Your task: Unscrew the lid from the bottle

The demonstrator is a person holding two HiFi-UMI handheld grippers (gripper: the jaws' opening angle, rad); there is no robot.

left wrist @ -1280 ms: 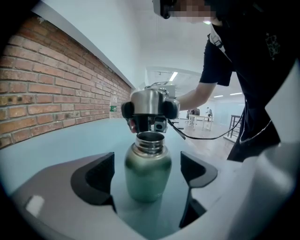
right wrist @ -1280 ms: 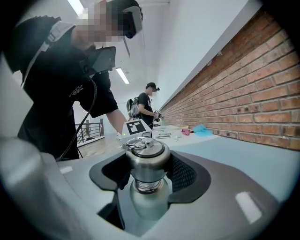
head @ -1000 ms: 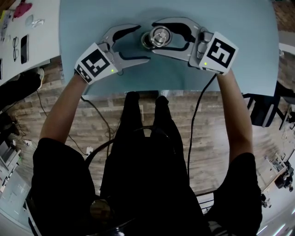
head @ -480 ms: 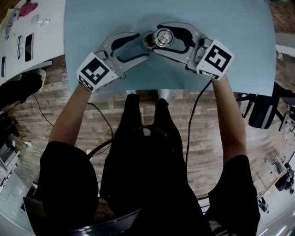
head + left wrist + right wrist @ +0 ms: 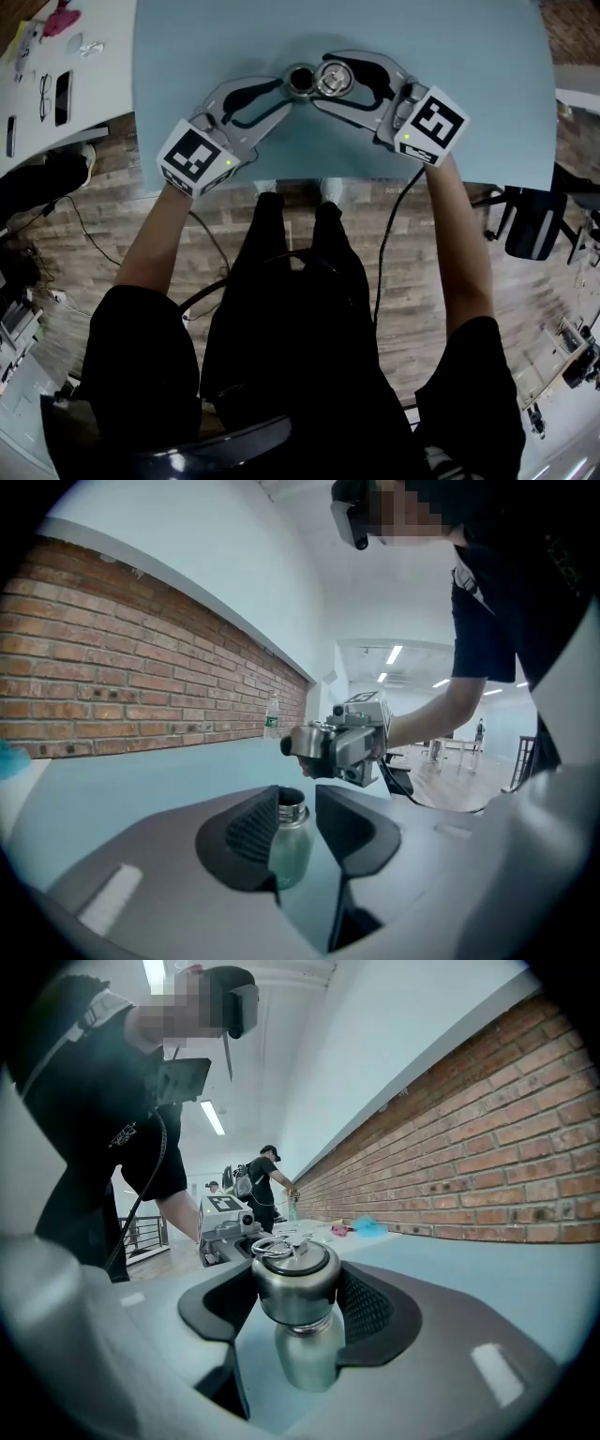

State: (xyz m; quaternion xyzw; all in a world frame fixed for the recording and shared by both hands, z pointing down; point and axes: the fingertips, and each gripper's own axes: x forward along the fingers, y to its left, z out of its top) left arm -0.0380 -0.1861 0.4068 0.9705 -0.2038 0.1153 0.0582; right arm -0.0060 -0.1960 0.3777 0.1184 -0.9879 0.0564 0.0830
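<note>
Steel lid [image 5: 294, 1283] is clamped in your right gripper's [image 5: 298, 1290] jaws. It is off the bottle [image 5: 290, 847] and just to its right in the head view. Your left gripper's [image 5: 297, 806] jaws have just been closing around the bottle, which stands upright between them with its threaded mouth open. One pad lies against it, while a sliver of gap shows at the other. Bottle and lid sit at the upper centre of the frame, over the pale blue surface [image 5: 187, 37]. A brick wall [image 5: 141, 667] runs behind.
</note>
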